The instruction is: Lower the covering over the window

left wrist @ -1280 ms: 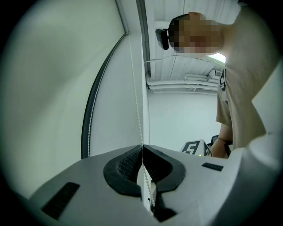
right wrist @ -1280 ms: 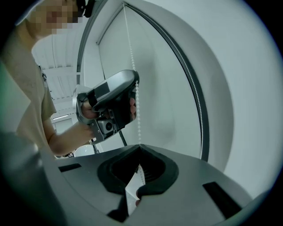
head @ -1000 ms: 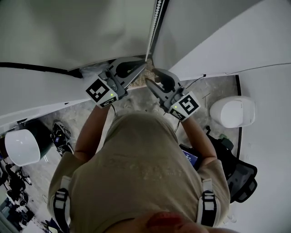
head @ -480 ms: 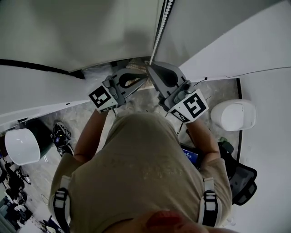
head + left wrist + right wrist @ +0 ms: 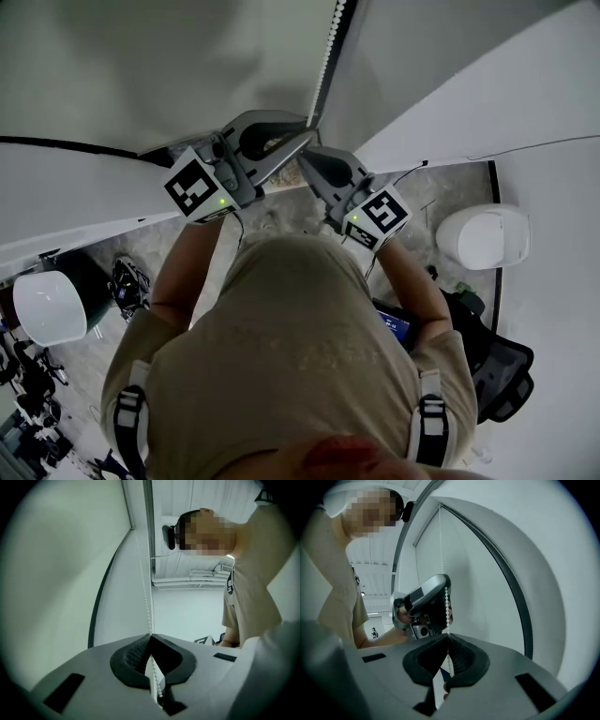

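**A:** White fabric roller blind (image 5: 141,66): where is it, and what's the grip state?

**B:** Right gripper (image 5: 448,637) is clamped tight on the white bead chain (image 5: 446,606). Left gripper (image 5: 150,637) is clamped on the same chain, just above the right one. The blind hangs flat just beyond the chain, on its left in the head view.
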Demonstrator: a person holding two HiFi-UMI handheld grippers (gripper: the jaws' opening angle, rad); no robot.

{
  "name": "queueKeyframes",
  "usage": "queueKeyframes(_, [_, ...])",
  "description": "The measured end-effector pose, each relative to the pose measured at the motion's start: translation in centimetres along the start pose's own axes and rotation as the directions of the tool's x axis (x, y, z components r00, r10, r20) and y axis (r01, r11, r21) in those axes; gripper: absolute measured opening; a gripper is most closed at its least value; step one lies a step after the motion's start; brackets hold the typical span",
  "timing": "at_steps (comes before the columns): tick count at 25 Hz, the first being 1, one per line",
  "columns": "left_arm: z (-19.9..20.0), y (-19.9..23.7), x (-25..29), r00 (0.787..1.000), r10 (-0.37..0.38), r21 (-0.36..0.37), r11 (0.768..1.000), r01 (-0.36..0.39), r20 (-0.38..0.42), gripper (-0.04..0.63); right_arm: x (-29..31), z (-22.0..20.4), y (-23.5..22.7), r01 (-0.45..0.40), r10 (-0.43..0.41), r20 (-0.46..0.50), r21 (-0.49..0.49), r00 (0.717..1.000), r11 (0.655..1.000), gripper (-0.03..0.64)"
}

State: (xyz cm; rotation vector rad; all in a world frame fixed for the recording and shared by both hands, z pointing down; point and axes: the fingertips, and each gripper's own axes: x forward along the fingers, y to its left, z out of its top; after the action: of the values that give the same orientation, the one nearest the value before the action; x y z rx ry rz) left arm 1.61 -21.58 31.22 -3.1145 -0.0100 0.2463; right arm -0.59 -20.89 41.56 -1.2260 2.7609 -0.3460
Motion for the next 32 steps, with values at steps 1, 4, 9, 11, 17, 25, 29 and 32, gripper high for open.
queueKeyframes(1, [0.0, 0.1, 0.0, 1.0, 0.007, 0.004, 1.0, -0.007, 0.004, 0.017, -0.2, 0.0, -0.1, 0.005, -0.005, 0.002, -0.006, 1.0, 1.0, 0.013])
queueKeyframes(4, [-0.3, 0.3, -0.9, 0.999, 0.033, 0.032, 0.999, -0.032, -0.018, 0.015, -1.2, 1.9, -0.2, 0.034, -0.03, 0.075, -0.041, 0.997, 0.999, 0.03])
queueKeyframes(9, [-7.2, -1.5, -1.2, 0.987, -0.029, -0.063, 0.998, 0.019, -0.159, 0.015, -2.9, 8.4, -0.6, 0.069, -0.055, 0.232, -0.054, 0.971, 0.996, 0.126])
queueKeyframes(11, [-8.7, -2.6, -1.3, 0.99, -0.043, -0.118, 0.993, 0.027, -0.135, 0.015, -2.2, 8.4, -0.2, 0.063, -0.041, 0.204, -0.103, 0.978, 0.993, 0.119])
queueKeyframes(17, [-8.3, -2.6, -1.7, 0.986, -0.051, -0.096, 0.995, 0.036, -0.156, 0.015, -0.9, 8.5, 1.3, 0.021, 0.007, 0.196, -0.141, 0.981, 0.99, 0.02])
queueKeyframes(25, [-9.2, -2.8, -1.6, 0.984, -0.096, -0.13, 0.989, 0.077, -0.151, 0.015, -0.2, 8.3, 0.9, 0.042, -0.017, 0.165, -0.149, 0.986, 0.988, 0.016])
queueKeyframes(29, [-8.5, -2.9, -2.9, 0.986, -0.12, -0.189, 0.977, 0.097, -0.113, 0.017, -1.0, 5.9, -0.9, 0.085, -0.072, 0.116, -0.118, 0.991, 0.989, 0.009])
queueKeyframes(32, [-5.2, -0.2, -4.5, 0.998, -0.069, -0.197, 0.978, 0.067, -0.002, 0.096, -1.6, 0.7, -3.1, 0.107, -0.108, -0.01, -0.057, 0.994, 0.993, 0.009])
